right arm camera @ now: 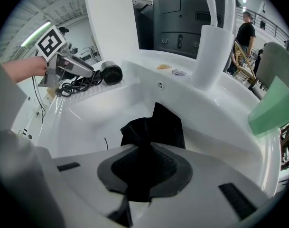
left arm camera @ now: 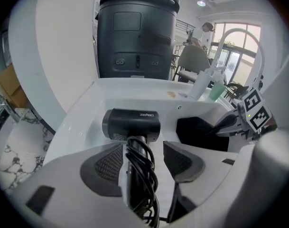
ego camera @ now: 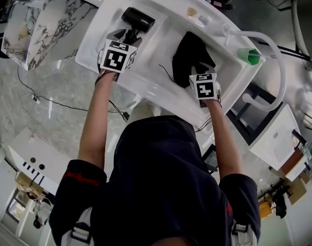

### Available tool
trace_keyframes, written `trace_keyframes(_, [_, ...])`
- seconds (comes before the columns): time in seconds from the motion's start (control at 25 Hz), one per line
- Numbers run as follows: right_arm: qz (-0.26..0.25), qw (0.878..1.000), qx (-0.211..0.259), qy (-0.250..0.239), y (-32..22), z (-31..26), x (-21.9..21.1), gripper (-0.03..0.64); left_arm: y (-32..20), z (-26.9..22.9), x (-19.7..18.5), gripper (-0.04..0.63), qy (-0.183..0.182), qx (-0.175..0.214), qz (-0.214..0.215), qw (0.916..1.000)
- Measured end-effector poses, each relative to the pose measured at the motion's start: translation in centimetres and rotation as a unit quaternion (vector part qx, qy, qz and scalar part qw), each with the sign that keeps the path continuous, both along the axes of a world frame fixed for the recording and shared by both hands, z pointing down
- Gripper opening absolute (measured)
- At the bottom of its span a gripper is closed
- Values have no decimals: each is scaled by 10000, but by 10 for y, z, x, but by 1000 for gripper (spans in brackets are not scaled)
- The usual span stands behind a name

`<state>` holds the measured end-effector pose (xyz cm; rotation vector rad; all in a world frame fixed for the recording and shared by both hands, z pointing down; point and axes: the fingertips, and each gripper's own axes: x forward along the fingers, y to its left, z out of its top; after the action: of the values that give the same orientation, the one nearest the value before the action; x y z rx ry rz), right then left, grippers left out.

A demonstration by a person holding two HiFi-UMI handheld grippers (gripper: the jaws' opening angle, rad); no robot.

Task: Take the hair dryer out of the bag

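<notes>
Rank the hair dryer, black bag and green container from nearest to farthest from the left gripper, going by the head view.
1. The hair dryer: on the left ledge of the sink, its handle between the open tongs of the left gripper.
2. The black bag: in the basin, off to the right.
3. The green container: far right, beside the faucet.

Head view: high above, steeply down onto white basin [ego camera: 163, 40]. Left gripper view: low, close, along jaws at hair dryer [left arm camera: 131, 124]. Right gripper view: low, close over black bag [right arm camera: 156, 125]. Shared across all three: basin, dryer, bag.
</notes>
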<state>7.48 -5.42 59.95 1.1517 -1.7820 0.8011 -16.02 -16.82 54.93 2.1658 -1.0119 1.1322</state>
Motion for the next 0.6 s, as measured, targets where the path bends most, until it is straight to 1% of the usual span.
trace_keyframes(0.12, [-49, 10000, -12, -85, 2, -2, -5, 50, 8, -13, 3, 258, 215, 72, -41, 9997])
trace_keyframes(0.16, [-88, 9999, -18, -135, 4, -2, -8, 70, 11, -16, 3, 258, 258, 100, -43, 9996])
trace_keyframes(0.24, [-219, 9996, -35, -192, 7, -2, -14, 133, 18, -20, 4, 258, 336, 131, -73, 9993])
trace_keyframes(0.28, [-293, 9994, -43, -193, 9, -2, -16, 147, 21, -22, 4, 258, 385, 131, -103, 9991])
trace_keyframes(0.4, [-385, 9990, -98, -214, 14, -2, -23, 164, 29, -25, 3, 258, 478, 130, -164, 9986])
trace_keyframes(0.6, [-304, 9989, -110, -336, 14, -6, -31, 178, 45, -27, 3, 258, 468, 206, -128, 9986])
